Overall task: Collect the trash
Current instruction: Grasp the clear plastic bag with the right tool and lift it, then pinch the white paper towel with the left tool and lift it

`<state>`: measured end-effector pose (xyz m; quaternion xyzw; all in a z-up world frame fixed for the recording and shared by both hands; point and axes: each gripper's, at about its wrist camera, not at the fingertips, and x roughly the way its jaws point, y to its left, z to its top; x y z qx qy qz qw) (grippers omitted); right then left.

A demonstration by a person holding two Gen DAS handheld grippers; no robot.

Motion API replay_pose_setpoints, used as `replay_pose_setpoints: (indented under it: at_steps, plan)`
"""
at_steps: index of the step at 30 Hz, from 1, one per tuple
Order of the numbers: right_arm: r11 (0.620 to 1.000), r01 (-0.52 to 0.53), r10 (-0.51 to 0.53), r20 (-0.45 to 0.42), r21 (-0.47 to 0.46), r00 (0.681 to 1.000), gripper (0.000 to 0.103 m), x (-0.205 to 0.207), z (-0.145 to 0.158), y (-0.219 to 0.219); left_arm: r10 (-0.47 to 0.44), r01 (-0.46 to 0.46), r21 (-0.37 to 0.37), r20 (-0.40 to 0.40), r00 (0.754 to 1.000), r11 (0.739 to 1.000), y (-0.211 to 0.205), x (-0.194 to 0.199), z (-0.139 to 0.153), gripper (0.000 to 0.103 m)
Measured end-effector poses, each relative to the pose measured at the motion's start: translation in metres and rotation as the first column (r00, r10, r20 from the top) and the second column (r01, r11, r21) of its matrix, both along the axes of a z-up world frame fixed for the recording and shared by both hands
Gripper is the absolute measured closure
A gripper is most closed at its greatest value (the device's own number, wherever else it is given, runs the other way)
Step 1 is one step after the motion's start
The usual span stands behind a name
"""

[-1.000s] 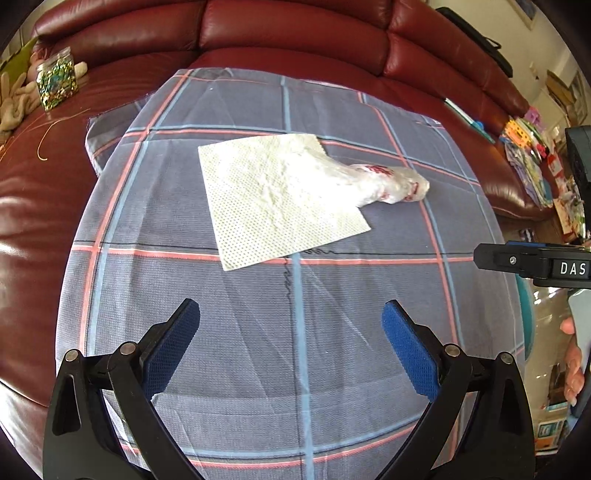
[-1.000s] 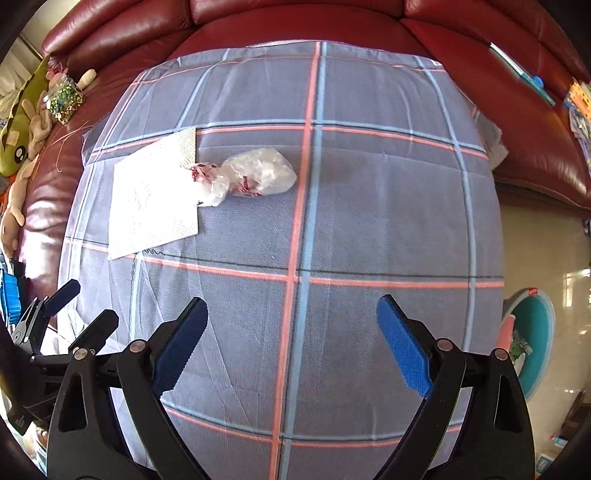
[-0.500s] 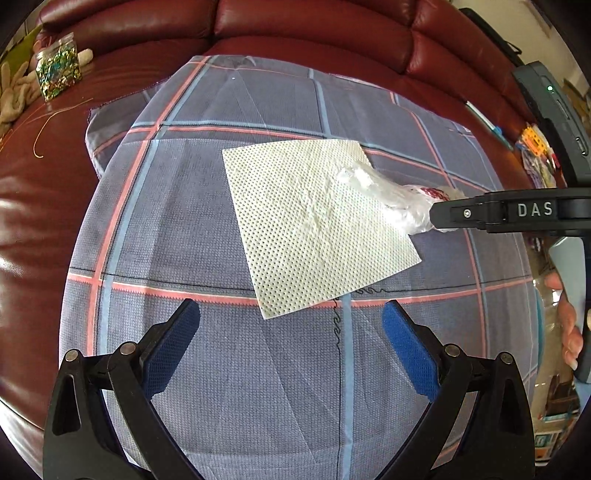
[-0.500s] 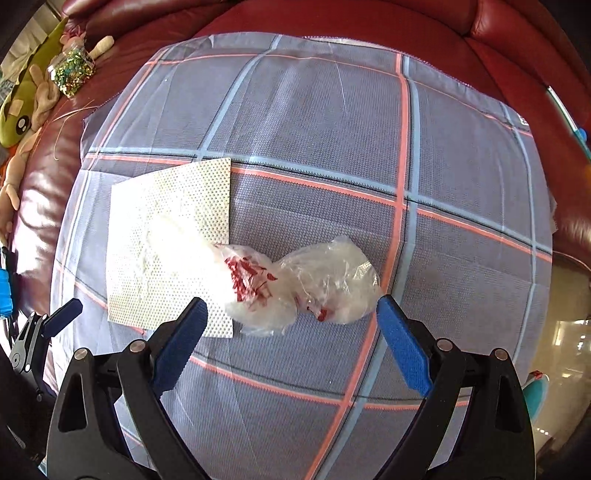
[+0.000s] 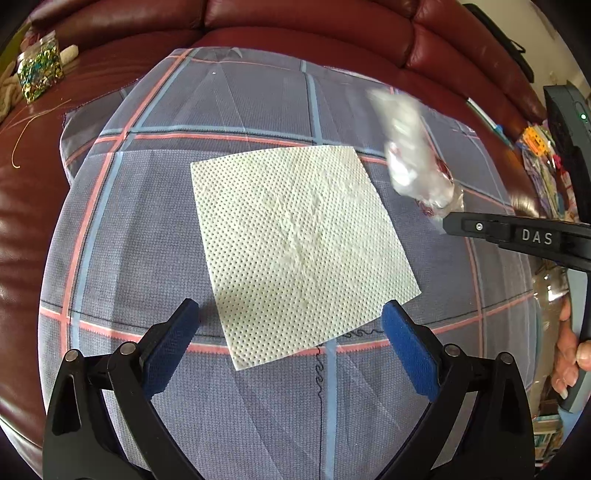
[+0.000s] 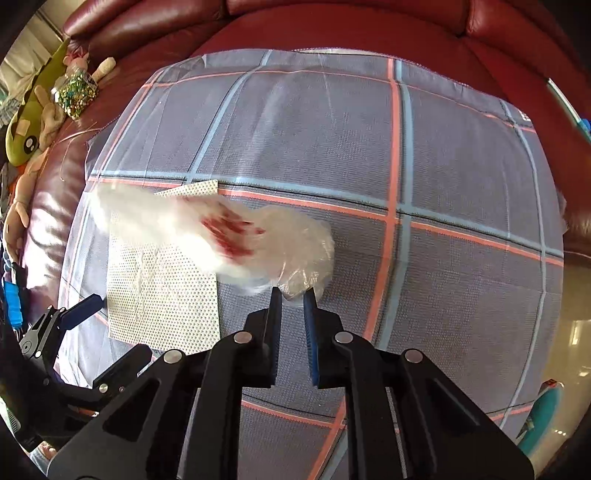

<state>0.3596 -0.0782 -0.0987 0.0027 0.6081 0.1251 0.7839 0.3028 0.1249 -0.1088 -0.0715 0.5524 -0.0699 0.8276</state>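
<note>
Right gripper [image 6: 293, 295] fingers clamped on crumpled clear plastic bag [image 6: 295, 247], left gripper [image 5: 290, 325] fingers spread wide, white dotted paper napkin [image 5: 295, 240] at twelve o'clock on plaid cloth [image 5: 147, 221].

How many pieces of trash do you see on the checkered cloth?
2. A white paper towel lies flat on the cloth, in front of the open left gripper. A clear plastic bag is pinched in the right gripper, lifted off the cloth.

Centre of my left view: plaid cloth [image 5: 258, 110] spread over the red leather sofa [image 5: 295, 22]; a white paper napkin [image 5: 295, 243] lies flat on it.
</note>
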Motion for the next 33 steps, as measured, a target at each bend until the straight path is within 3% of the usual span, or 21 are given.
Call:
replay_pose_setpoints:
  at_steps: [4,7,9,10,11,12,17,22,24,25,26,29,33]
  plan:
    - [1.000,0.018,-0.018,-0.011,0.025,1.000,0.098,-0.004,0.000,-0.022,-0.024,0.024,0.042,0.001,1.000,0.999,-0.015,0.014,-0.001,0.004]
    - [0.997,0.011,-0.009,-0.032,0.070,0.999,0.093,-0.004,0.002,-0.029,-0.037,0.037,0.085,-0.005,0.999,0.996,-0.026,0.022,-0.003,0.004]
    - [0.997,0.005,-0.005,0.008,0.073,1.000,0.073,-0.002,0.012,-0.032,-0.041,0.041,0.069,-0.010,0.999,0.997,-0.026,0.021,-0.003,0.004]
    - [0.998,-0.005,0.003,0.034,0.070,0.999,0.054,0.000,0.017,-0.031,-0.038,0.039,0.053,-0.011,0.999,0.998,-0.025,0.021,-0.002,0.004]
    - [0.998,-0.021,0.017,0.053,0.063,0.998,0.047,0.003,0.021,-0.028,-0.031,0.031,0.042,-0.010,0.999,0.999,-0.024,0.021,-0.001,0.004]
    - [0.998,-0.039,0.036,0.059,0.057,0.998,0.046,0.009,0.023,-0.022,-0.022,0.022,0.035,-0.006,1.000,0.999,-0.023,0.021,0.000,0.004]
    - [0.990,-0.143,0.143,0.041,-0.005,0.989,0.046,0.037,0.007,0.016,0.007,-0.007,0.011,0.005,1.000,1.000,-0.015,0.019,0.004,0.004]
    - [0.987,-0.163,0.164,0.015,-0.009,0.986,0.046,0.050,-0.012,0.031,0.024,-0.024,0.014,-0.012,1.000,1.000,-0.005,0.017,0.000,0.004]
    - [0.985,-0.169,0.170,0.034,-0.029,0.985,0.056,0.048,-0.012,0.032,0.034,-0.034,0.005,-0.017,0.999,0.999,-0.003,0.018,-0.001,0.004]
    - [0.985,-0.168,0.170,0.035,-0.037,0.985,0.077,0.047,-0.011,0.030,0.036,-0.035,0.002,-0.017,0.999,0.999,-0.003,0.019,-0.001,0.004]
    - [0.987,-0.157,0.157,0.019,-0.014,0.987,0.081,0.046,-0.011,0.026,0.034,-0.034,-0.003,-0.021,0.999,0.999,-0.005,0.021,-0.001,0.004]
    - [0.993,-0.115,0.115,0.029,0.001,0.993,0.084,0.043,-0.005,0.010,0.027,-0.028,-0.014,-0.019,0.999,1.000,-0.014,0.026,0.002,0.004]
    - [0.996,-0.072,0.070,0.041,0.043,0.997,0.084,0.034,0.006,-0.017,0.010,-0.009,0.030,-0.017,1.000,0.999,-0.036,0.032,0.001,0.004]
